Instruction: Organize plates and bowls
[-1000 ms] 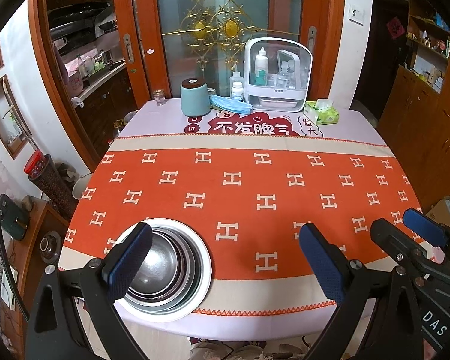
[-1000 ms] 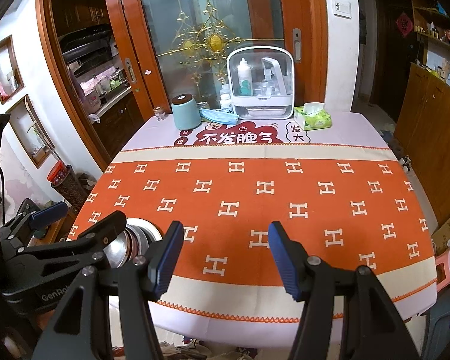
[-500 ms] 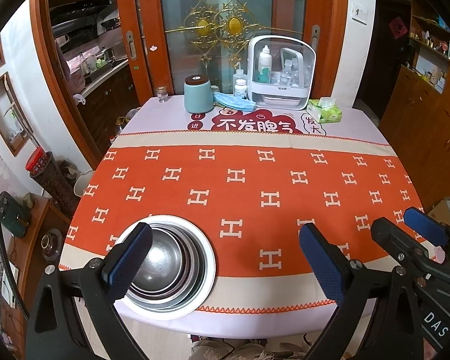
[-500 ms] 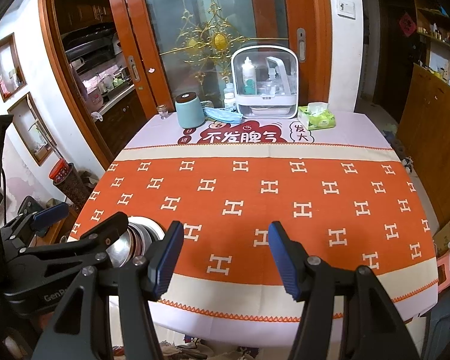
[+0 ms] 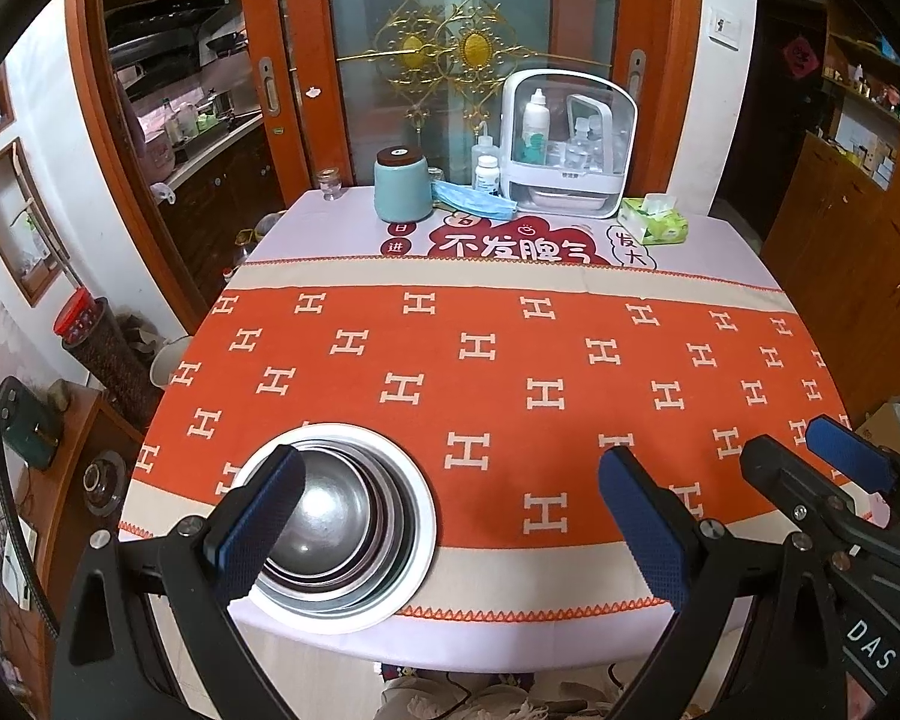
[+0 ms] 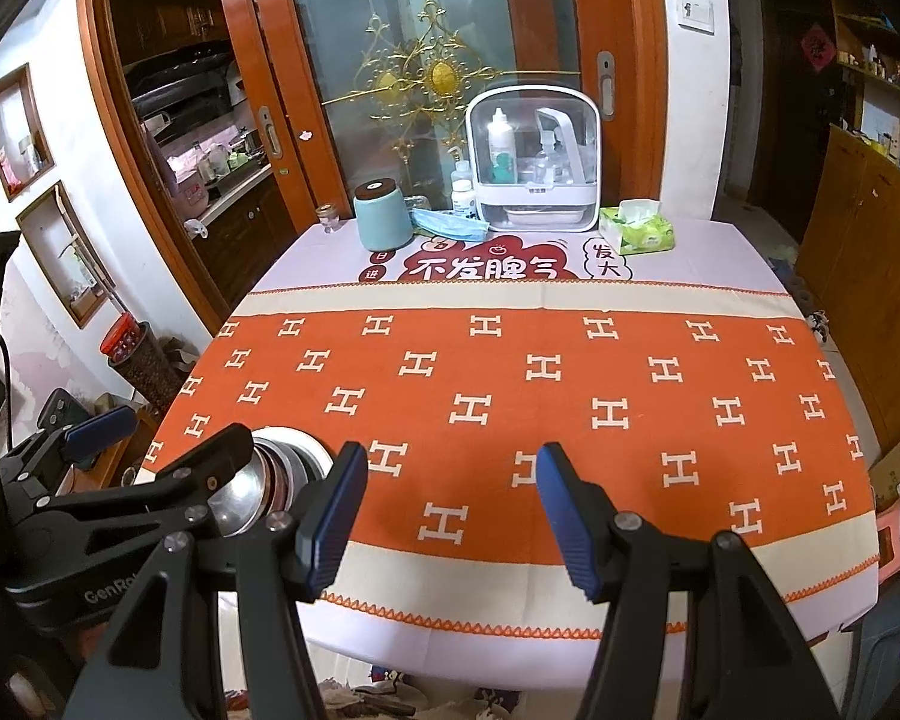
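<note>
- Since the earlier frames almost nothing has moved: both tools hover at the near table edge, and the view of the table has only shifted slightly.
- The left gripper has its tongs spread wide with nothing between the pads; its left finger overlaps the stack in view, though contact cannot be confirmed.
- The right gripper is likewise parted and empty, to the right of the stack.
- The steel bowls sit nested inside one another on a white plate, close to the near-left corner of the orange tablecloth.
- Judged from that, the stacking looks done; no loose dish shows, so little seems left.
- The plate's rim lies just beside the near table edge.
- Beyond the stack the cloth is bare.
- Far from the stack stand a teal canister, a storage box and a tissue pack.
</note>
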The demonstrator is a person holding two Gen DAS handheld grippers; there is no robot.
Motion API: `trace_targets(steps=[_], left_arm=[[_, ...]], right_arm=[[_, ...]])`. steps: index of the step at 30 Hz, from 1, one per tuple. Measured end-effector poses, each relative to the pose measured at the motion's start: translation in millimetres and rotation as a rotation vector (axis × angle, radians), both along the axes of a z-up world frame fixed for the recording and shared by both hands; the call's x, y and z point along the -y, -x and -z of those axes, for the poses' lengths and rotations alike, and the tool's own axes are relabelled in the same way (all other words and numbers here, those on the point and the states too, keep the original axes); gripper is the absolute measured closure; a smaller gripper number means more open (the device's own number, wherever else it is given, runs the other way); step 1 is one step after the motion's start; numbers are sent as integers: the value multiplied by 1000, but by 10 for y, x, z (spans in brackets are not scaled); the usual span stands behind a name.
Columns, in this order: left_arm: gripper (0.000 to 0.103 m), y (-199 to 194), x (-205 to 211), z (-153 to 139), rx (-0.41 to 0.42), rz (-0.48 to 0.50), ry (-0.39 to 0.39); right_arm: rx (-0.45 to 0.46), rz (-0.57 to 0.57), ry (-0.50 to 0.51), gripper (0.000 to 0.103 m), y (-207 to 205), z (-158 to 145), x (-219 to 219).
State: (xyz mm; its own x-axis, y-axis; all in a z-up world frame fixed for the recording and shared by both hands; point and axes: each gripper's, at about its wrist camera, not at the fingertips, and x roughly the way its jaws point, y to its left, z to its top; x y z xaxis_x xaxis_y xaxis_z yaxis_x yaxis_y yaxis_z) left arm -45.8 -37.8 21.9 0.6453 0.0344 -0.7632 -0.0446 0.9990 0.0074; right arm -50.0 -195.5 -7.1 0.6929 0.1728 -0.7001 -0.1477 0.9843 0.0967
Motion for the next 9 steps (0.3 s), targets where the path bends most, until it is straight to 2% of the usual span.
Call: trace_targets(steps=[9], left_arm=[[5, 46, -71, 41, -15, -14, -9]], right_arm=[[-13, -11, -9, 44, 31, 48, -63]])
